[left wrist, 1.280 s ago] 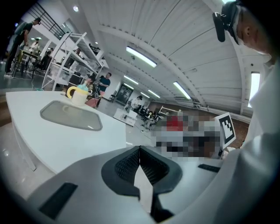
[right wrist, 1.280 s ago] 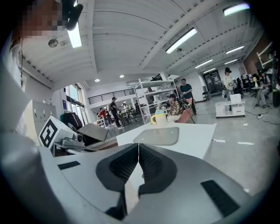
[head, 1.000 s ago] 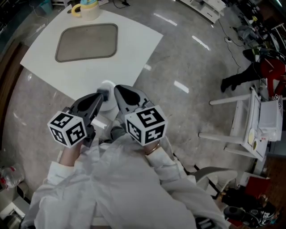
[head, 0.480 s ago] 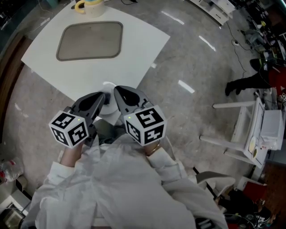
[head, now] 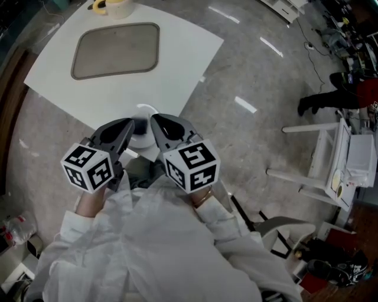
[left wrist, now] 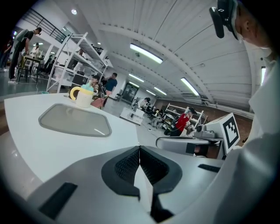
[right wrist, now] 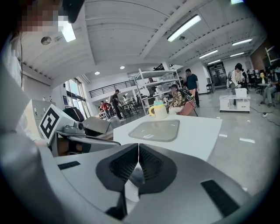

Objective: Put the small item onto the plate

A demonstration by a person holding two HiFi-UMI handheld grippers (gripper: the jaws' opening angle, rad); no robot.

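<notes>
Left gripper (left wrist: 139, 151) has its jaws pressed together with nothing between them, and the right gripper (right wrist: 138, 148) is likewise closed and empty. Both are held close to the person's chest, pointing toward the tabletop (head: 171, 76) at about 12 o'clock. The task looks not yet begun: the grey plate (head: 115, 50) lies bare on the tabletop at roughly 11 o'clock from the grippers, well apart from them, and nothing has been picked up. No small item can be identified with certainty. A pale round shape (head: 142, 111) shows just beyond the two gripper tips, but it may be only the tabletop's near corner, half hidden by them. Finding, gripping and carrying the item all remain. A mug (head: 115, 7) with a yellow handle stands at the plate's 12 o'clock, just past its far rim. Over the glossy floor (head: 254, 71), at 3 o'clock, stands a white frame (head: 322, 153). Nothing blocks the way to the plate.
</notes>
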